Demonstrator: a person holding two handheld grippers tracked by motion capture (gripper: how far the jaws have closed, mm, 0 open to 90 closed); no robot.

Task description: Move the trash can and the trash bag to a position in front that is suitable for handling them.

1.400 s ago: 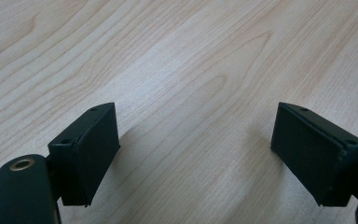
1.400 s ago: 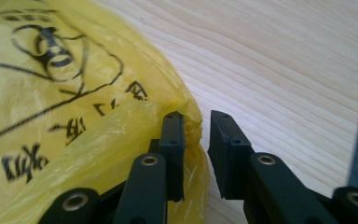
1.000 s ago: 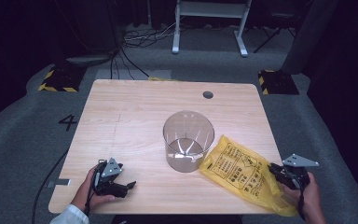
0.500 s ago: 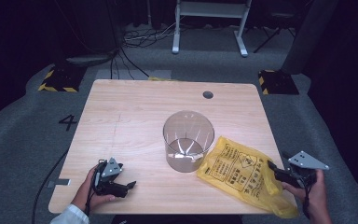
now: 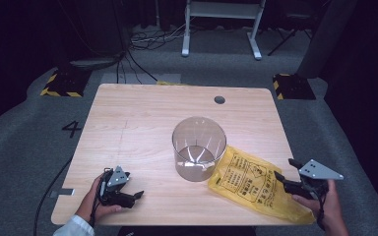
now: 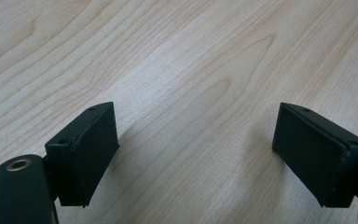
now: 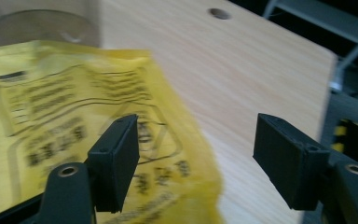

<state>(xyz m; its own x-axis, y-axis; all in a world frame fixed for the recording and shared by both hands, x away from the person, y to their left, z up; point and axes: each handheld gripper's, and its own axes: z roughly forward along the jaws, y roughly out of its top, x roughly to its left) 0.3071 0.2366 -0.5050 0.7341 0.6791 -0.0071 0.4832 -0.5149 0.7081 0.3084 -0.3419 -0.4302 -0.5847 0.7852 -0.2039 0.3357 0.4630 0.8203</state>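
Note:
A clear round container (image 5: 199, 148) stands upright near the middle of the wooden table (image 5: 142, 123). A yellow printed plastic bag (image 5: 254, 186) lies flat to its right, reaching the front right corner. My right gripper (image 5: 284, 173) hovers open at the bag's right edge; in the right gripper view its jaws stand wide apart over the yellow bag (image 7: 74, 121), with nothing between them. My left gripper (image 5: 137, 195) rests open near the front left of the table, and its jaws frame bare wood (image 6: 191, 93).
A small round hole (image 5: 219, 100) sits near the table's far edge. The clear container (image 7: 37, 25) stands beyond the bag in the right gripper view. A white metal frame (image 5: 221, 24) and cables lie on the grey floor behind.
My right gripper has shifted slightly right and back along the bag's edge. The left gripper has stayed where it was.

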